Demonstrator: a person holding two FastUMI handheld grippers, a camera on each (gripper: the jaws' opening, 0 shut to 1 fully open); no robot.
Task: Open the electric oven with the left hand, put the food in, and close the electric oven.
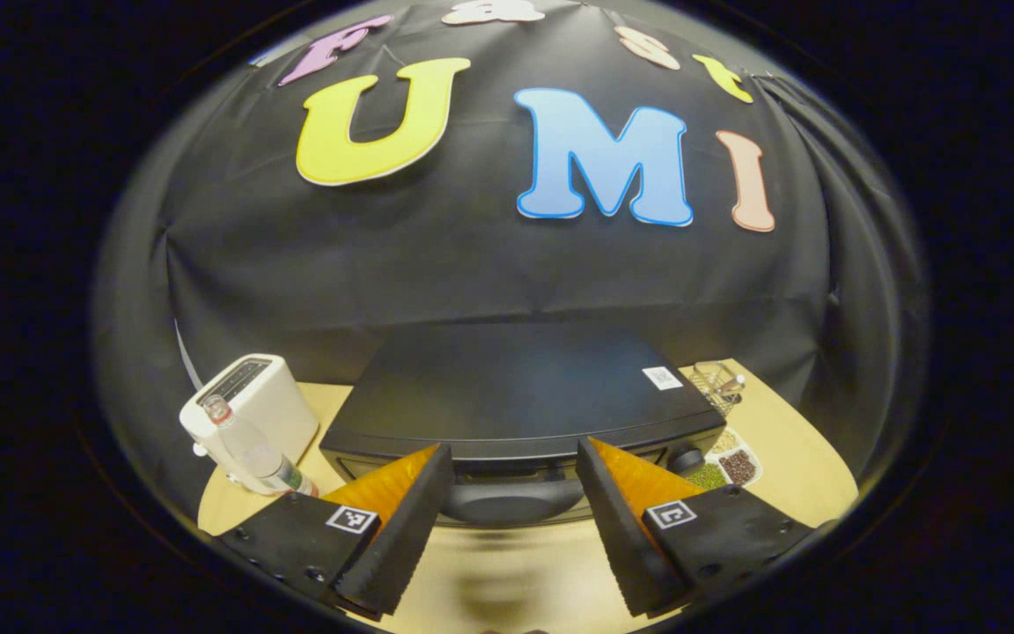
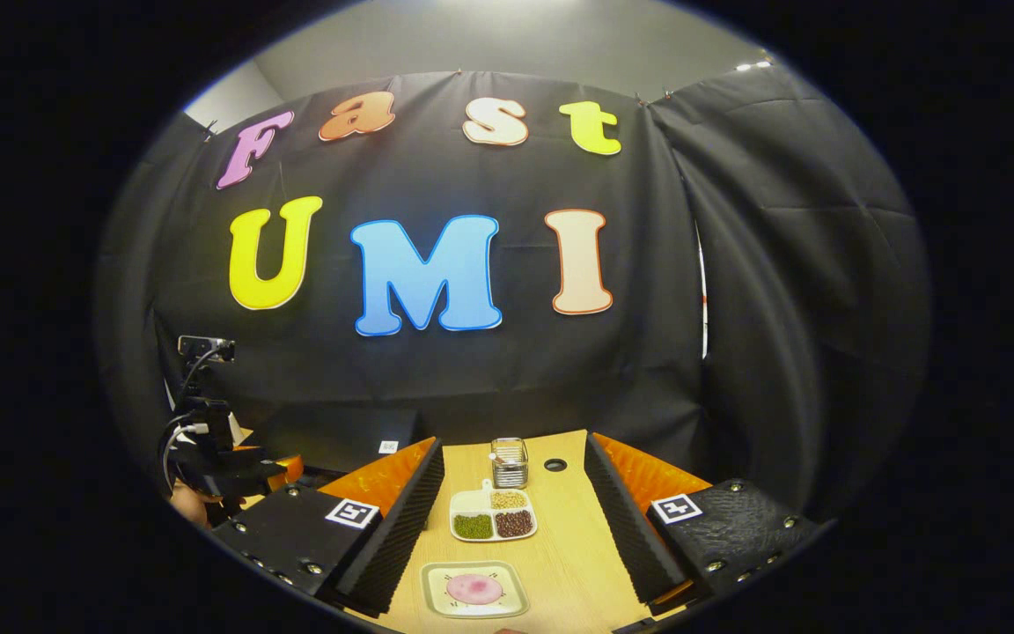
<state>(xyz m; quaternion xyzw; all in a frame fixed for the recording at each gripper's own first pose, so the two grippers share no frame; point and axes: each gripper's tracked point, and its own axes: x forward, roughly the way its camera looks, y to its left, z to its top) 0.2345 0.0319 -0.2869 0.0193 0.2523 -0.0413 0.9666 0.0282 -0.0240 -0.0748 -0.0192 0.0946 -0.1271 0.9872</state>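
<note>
In the left gripper view, the electric oven (image 1: 516,396) is seen just ahead of the left tool (image 1: 514,519), fingers apart, its handle (image 1: 511,500) between them. In the right gripper view, the food (image 2: 474,588) on its plate (image 2: 437,608) is seen on the surface (image 2: 569,546), between the spread fingers of the right tool (image 2: 507,537).

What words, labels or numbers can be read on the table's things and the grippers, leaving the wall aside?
No text is legible.
Small white sticker on top of the black electric oven: printed code, too small to read.
Square black-and-white markers on the left gripper and the right gripper: patterns, not words.
Label on the clear plastic bottle: blurred.
</note>
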